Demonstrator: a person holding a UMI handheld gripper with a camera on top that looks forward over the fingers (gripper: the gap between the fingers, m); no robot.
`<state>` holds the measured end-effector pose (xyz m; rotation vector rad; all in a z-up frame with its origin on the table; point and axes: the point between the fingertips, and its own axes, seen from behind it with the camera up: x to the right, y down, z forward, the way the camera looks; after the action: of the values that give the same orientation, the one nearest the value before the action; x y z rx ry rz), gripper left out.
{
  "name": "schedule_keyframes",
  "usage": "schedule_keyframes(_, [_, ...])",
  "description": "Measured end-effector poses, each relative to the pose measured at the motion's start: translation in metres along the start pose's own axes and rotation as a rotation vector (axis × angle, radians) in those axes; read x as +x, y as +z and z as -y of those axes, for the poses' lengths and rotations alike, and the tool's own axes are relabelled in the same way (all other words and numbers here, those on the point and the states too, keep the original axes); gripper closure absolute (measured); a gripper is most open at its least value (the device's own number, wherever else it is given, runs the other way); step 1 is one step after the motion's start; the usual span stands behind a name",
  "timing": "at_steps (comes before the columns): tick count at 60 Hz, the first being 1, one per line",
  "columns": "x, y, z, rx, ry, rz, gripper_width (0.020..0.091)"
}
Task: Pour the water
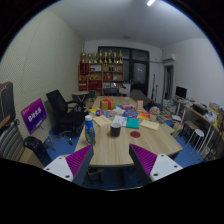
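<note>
- Held high and well back from a long wooden table (118, 143), looking down its length across an office room.
- Jaws standing apart with nothing between them; purple pads (78, 160) facing each other over bare air, the gripper (111, 163) short of the table's near edge.
- Scattered over the table: small coloured items, papers, boxes, too small to name singly.
- Near the table's left edge, about midway along, an upright bluish container (90, 127), possibly a water bottle; no way to tell for sure, nor to pick out a cup or glass to pour into.
- Black office chairs (63, 108) off the table's left side, a shelf unit (103, 68) against the far wall, more desks to the right.
- Task judged barely begun: nothing held, all of the approach left to do.
- If a plastic bottle: likely light when part full, walls somewhat yielding, smooth and a little slippery, weight shifting as water tips.
- Best hold probably across the body at mid-height, below the shoulder, firm enough to stop twisting yet not so hard as to squeeze water out.
- Clutter around it a risk on the way in; approach from the open left edge likely cleaner.
</note>
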<state>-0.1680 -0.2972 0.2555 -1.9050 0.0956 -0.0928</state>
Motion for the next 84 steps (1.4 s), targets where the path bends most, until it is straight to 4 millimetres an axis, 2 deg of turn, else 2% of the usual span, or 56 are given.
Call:
schedule_keyframes(6, [-0.002,-0.002,-0.002,0.007,-0.001,-0.014,0.0278])
schedule_keyframes(7, [0.001,0.003,0.001,0.013,-0.001,-0.013,0.0279])
schedule_keyframes(8, [-0.024,-0.009,-0.001,0.017,0.0,-0.019,0.0275])
schedule_keyframes(10, [-0.03,-0.009,-0.001,0.024,0.004,-0.017,0.0279])
schedule_keyframes(11, [-0.026,-0.003,-0.004,0.026,0.008,-0.013,0.0279])
schedule_keyframes(15, [-0.04,0.006,-0.006,0.031,0.015,-0.003,0.0278])
schedule_keyframes(16, [-0.034,0.007,-0.002,0.031,0.014,0.007,0.0277])
schedule_keyframes(17, [-0.049,0.012,-0.007,0.037,0.012,0.008,0.0277])
schedule_keyframes(18, [-0.044,0.015,-0.004,0.037,0.011,0.017,0.0278])
schedule_keyframes(19, [-0.031,0.028,-0.005,0.039,0.01,0.028,0.0278])
schedule_keyframes(21, [-0.057,0.032,-0.008,0.041,0.002,0.029,0.0277])
schedule_keyframes(23, [-0.062,0.044,-0.01,0.042,-0.002,0.037,0.0274])
schedule_keyframes(25, [-0.069,0.059,-0.013,0.045,-0.004,0.042,0.0279])
schedule_keyframes(26, [-0.066,0.071,-0.015,0.048,-0.004,0.048,0.0275])
schedule_keyframes(32, [-0.09,0.133,-0.022,0.074,-0.018,0.079,0.0274])
schedule_keyframes(33, [-0.096,0.138,-0.026,0.077,-0.019,0.085,0.0276])
schedule_keyframes(35, [-0.108,0.168,-0.031,0.075,-0.02,0.099,0.0275])
schedule_keyframes(36, [-0.111,0.175,-0.034,0.075,-0.018,0.107,0.0274])
schedule_keyframes(37, [-0.118,0.192,-0.036,0.076,-0.017,0.113,0.0275])
schedule_keyframes(38, [-0.12,0.199,-0.039,0.079,-0.016,0.121,0.0276])
schedule_keyframes(42, [-0.141,0.246,-0.047,0.086,-0.027,0.133,0.0276])
schedule_keyframes(52, [-0.147,0.345,-0.045,0.112,-0.044,0.108,0.0273])
schedule_keyframes(59, [-0.152,0.395,-0.047,0.117,-0.061,0.103,0.0273])
schedule_keyframes(62, [-0.153,0.408,-0.054,0.108,-0.096,0.093,0.0289])
schedule_keyframes(65, [-0.159,0.42,-0.071,0.065,-0.107,0.105,0.0434])
schedule_keyframes(66, [-0.159,0.42,-0.062,0.094,-0.095,0.104,0.0453])
schedule_keyframes(68, [-0.161,0.42,-0.063,0.09,-0.079,0.108,0.0488])
schedule_keyframes(77, [-0.163,0.425,-0.064,0.088,-0.072,0.14,0.0502])
schedule_keyframes(84, [-0.163,0.428,-0.064,0.061,-0.041,0.18,0.0585])
